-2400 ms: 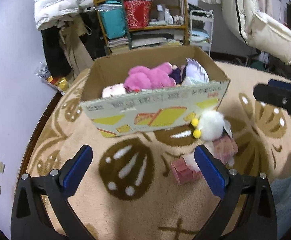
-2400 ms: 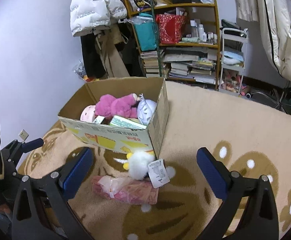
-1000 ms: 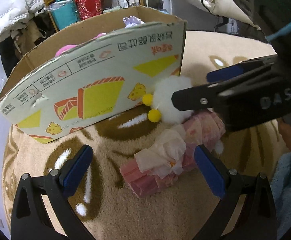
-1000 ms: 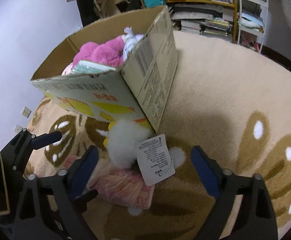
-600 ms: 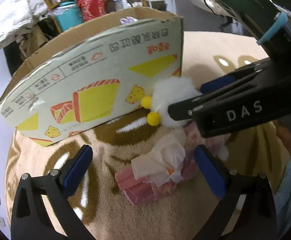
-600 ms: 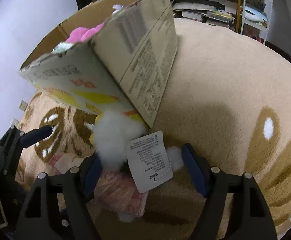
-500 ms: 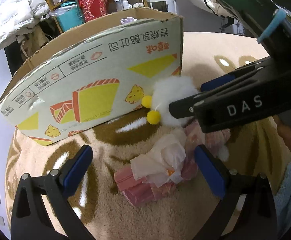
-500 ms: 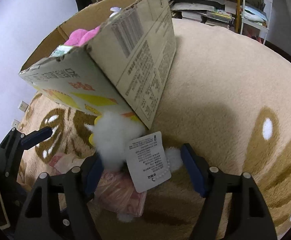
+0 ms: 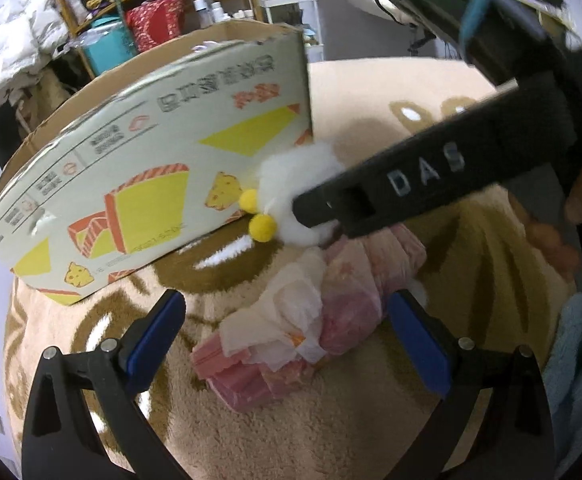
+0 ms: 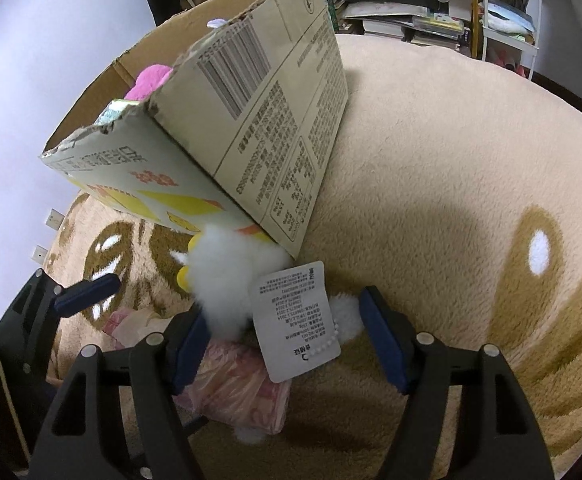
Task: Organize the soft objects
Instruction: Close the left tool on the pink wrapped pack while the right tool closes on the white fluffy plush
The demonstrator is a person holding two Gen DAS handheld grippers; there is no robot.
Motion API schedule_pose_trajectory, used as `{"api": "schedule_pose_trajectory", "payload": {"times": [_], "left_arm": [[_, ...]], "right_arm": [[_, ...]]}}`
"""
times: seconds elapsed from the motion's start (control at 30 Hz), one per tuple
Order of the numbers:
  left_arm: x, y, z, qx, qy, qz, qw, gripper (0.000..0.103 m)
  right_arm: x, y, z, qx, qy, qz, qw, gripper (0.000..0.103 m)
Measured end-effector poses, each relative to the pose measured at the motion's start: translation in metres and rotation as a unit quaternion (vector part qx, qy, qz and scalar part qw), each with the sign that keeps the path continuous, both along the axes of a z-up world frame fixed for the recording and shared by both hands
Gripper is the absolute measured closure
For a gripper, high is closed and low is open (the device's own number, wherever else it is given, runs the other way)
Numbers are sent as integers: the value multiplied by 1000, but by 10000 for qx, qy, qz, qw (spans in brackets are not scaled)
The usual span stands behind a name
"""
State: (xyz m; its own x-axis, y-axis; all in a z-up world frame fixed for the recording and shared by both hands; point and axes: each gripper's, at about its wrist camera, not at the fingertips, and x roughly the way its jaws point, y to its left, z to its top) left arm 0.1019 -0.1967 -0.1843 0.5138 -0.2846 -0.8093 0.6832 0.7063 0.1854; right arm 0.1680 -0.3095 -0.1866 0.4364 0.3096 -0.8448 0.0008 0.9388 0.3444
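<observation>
Over the last 2 seconds both grippers have dropped from a high view of the box to the rug. The right gripper has narrowed its jaws around the white plush, which lies against the box corner on a pink pack; they look nearly clamped but not fully. The left gripper hovers with jaws wide apart before the pack. A lift into the box seems next.

One cardboard box, one white plush toy, one pink tissue pack, two tools.
</observation>
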Motion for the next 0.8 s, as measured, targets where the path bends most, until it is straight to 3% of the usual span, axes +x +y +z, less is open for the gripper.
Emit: {"api": "schedule_pose_trajectory", "payload": {"times": [0.17, 0.27, 0.4, 0.47, 0.53, 0.8], "left_arm": [[-5, -13, -7, 244, -309, -40, 9992, 2], [-5, -16, -12, 246, -265, -41, 9993, 2], [-3, -17, -15, 245, -165, -45, 9996, 3], [-1, -16, -16, 118, 121, -103, 9998, 16], [8, -15, -16, 35, 281, -100, 9995, 19], [15, -4, -9, 39, 590, -118, 9982, 36]], "right_arm": [[-2, 1, 4, -121, -243, 154, 9995, 27], [-1, 4, 7, -164, -359, 165, 9991, 29], [1, 2, 8, 71, -471, 165, 9987, 46], [3, 4, 8, 144, -449, 223, 9986, 53], [6, 11, 5, 250, -381, 309, 9985, 63], [7, 9, -1, 439, -168, 96, 9988, 67]]}}
